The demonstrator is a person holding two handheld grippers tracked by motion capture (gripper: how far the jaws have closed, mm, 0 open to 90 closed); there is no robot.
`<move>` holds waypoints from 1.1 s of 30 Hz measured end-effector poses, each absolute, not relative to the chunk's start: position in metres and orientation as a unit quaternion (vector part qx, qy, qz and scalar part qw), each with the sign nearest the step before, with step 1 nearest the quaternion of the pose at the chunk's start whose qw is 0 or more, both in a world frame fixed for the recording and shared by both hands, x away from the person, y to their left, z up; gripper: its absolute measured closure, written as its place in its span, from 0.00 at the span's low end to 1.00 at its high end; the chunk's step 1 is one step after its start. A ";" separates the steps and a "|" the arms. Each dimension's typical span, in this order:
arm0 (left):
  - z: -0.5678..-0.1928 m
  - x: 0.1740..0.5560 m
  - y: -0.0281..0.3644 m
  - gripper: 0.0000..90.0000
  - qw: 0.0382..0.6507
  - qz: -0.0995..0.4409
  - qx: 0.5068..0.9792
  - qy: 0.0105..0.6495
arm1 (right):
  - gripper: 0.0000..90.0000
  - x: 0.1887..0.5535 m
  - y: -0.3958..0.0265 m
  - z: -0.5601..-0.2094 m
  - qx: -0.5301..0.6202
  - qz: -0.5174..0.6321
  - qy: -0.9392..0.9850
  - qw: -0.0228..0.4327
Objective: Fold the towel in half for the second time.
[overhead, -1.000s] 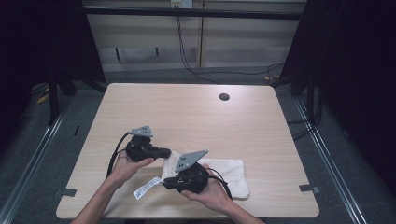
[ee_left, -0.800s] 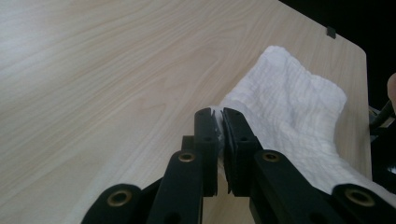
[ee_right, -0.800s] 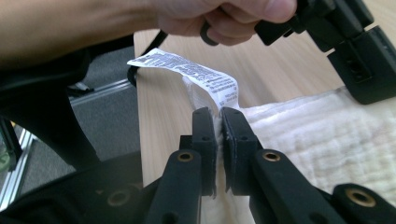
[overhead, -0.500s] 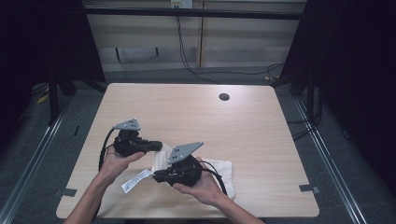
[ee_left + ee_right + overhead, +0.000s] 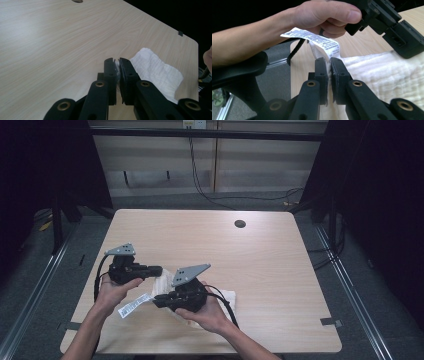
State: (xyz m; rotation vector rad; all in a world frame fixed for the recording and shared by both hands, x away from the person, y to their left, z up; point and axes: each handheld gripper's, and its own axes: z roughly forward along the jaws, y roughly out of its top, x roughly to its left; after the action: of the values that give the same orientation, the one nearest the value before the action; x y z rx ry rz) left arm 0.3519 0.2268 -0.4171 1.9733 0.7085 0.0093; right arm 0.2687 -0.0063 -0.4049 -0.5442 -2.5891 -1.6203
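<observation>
Now both tools, left tool (image 5: 117,67) and right tool (image 5: 329,65), clamp the white cloth (image 5: 165,281) near the table's (image 5: 280,270) front edge; next, spread it flat.

In the high view, the right hand (image 5: 207,312) and its tool (image 5: 159,301) are covering the middle of the white cloth (image 5: 227,297). The print on the cloth's label (image 5: 317,37) is showing too small to read. Beside the label, the left forearm (image 5: 249,37) is running off the picture's edge.
</observation>
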 end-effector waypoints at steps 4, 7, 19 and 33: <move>-0.412 0.352 0.235 0.95 0.500 0.008 0.813 0.298 | 0.94 0.272 0.000 -0.403 -0.175 -0.529 -0.830 0.023; -0.408 0.353 0.242 0.95 0.503 0.009 0.809 0.305 | 0.94 0.273 0.007 -0.398 -0.170 -0.532 -0.829 0.020; -0.403 0.351 0.242 0.95 0.500 0.007 0.810 0.306 | 0.94 0.272 0.018 -0.385 -0.157 -0.540 -0.827 0.006; -0.414 0.348 0.195 0.94 0.476 -0.018 0.835 0.275 | 0.94 0.255 -0.018 -0.395 -0.177 -0.536 -0.825 -0.011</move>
State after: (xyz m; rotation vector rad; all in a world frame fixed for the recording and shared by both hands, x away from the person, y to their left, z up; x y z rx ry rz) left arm 0.3477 0.1945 -0.4145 2.0407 0.6729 -0.0443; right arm 0.2553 -0.0183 -0.3953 -0.5600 -2.6108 -1.6959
